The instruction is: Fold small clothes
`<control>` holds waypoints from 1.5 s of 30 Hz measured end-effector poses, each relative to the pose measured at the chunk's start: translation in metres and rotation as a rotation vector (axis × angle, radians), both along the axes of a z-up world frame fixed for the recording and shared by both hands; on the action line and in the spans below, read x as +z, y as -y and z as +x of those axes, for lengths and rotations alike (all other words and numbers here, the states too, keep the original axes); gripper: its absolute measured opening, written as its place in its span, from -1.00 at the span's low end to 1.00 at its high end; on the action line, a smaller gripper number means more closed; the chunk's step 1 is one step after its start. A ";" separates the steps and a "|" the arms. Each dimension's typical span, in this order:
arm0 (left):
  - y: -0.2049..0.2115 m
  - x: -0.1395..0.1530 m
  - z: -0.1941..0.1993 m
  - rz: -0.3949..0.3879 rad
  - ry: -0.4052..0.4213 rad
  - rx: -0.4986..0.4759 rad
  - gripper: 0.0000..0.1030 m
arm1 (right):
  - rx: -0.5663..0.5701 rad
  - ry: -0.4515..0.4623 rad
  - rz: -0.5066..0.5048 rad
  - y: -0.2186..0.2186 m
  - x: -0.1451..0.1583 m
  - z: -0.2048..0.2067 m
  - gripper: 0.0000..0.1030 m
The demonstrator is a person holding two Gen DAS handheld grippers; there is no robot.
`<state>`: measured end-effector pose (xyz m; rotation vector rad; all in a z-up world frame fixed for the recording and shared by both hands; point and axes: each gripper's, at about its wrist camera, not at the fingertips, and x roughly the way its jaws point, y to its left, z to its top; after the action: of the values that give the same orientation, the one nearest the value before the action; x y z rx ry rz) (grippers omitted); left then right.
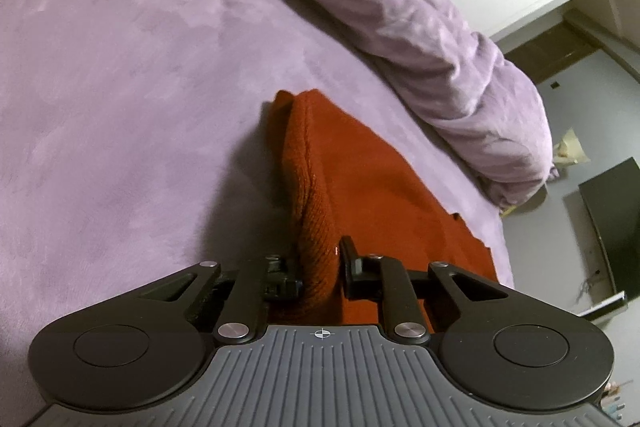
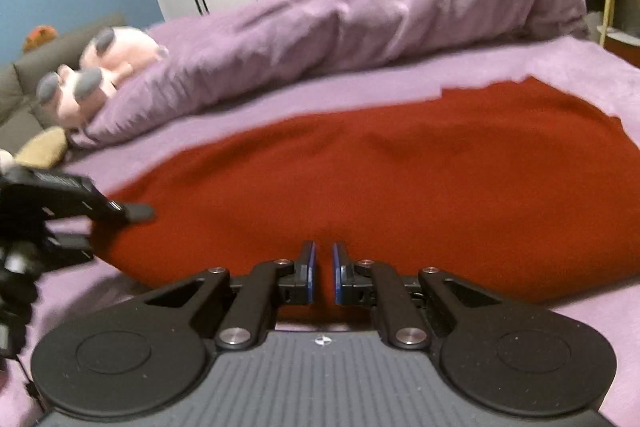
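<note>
Rust-red knit fills the gap between the jaws of the left gripper (image 1: 320,267), which pinch a raised fold of the red garment (image 1: 352,179) at its near edge. From there the cloth runs straight ahead, away from the fingers, its long axis along their line, to a far corner on the purple bedcover (image 1: 120,67). The right gripper (image 2: 324,275), nearly closed, nips the garment's near hem; the cloth spreads wide beyond. Farther off lies a rolled purple duvet (image 2: 360,19).
</note>
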<state>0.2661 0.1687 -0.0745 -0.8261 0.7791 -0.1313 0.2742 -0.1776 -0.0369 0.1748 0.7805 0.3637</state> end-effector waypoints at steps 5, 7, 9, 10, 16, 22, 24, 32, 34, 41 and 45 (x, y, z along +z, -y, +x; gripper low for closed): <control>0.009 0.020 -0.001 0.049 0.034 -0.026 -0.66 | 0.008 -0.021 0.055 0.012 0.009 0.002 -0.84; 0.018 0.031 -0.001 0.081 0.060 -0.051 -0.67 | -0.032 -0.010 0.097 0.025 0.014 -0.002 -0.82; 0.029 0.041 0.001 0.110 0.078 -0.072 -0.68 | -0.067 0.006 0.110 0.037 0.015 -0.006 -0.82; 0.036 0.047 0.002 0.122 0.090 -0.085 -0.68 | -0.080 0.012 0.112 0.042 0.015 -0.008 -0.82; 0.099 0.077 0.021 0.209 0.174 -0.225 -0.71 | -0.146 0.004 0.138 0.064 0.012 -0.014 -0.82; 0.180 0.058 0.037 0.313 0.167 -0.377 -0.76 | -0.186 0.010 0.150 0.077 0.011 -0.017 -0.80; 0.202 0.040 0.038 0.354 0.133 -0.425 -0.76 | -0.201 -0.003 0.152 0.082 0.008 -0.016 -0.78; 0.189 0.038 0.016 0.286 0.086 -0.435 -0.60 | -0.203 -0.007 0.148 0.100 0.008 -0.022 -0.76; 0.174 0.056 0.000 0.258 0.139 -0.441 -0.52 | -0.211 -0.005 0.154 0.101 0.010 -0.019 -0.75; 0.116 0.071 -0.012 0.282 0.128 -0.224 -0.41 | -0.119 0.076 0.224 0.072 0.043 0.003 -0.74; 0.103 0.048 0.005 0.307 0.023 -0.146 -0.41 | -0.026 0.054 0.155 0.040 0.038 0.026 -0.74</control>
<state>0.2709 0.0659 -0.0269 -0.4766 0.8136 -0.1469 0.2999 -0.2178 0.0014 0.3185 0.6964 0.4032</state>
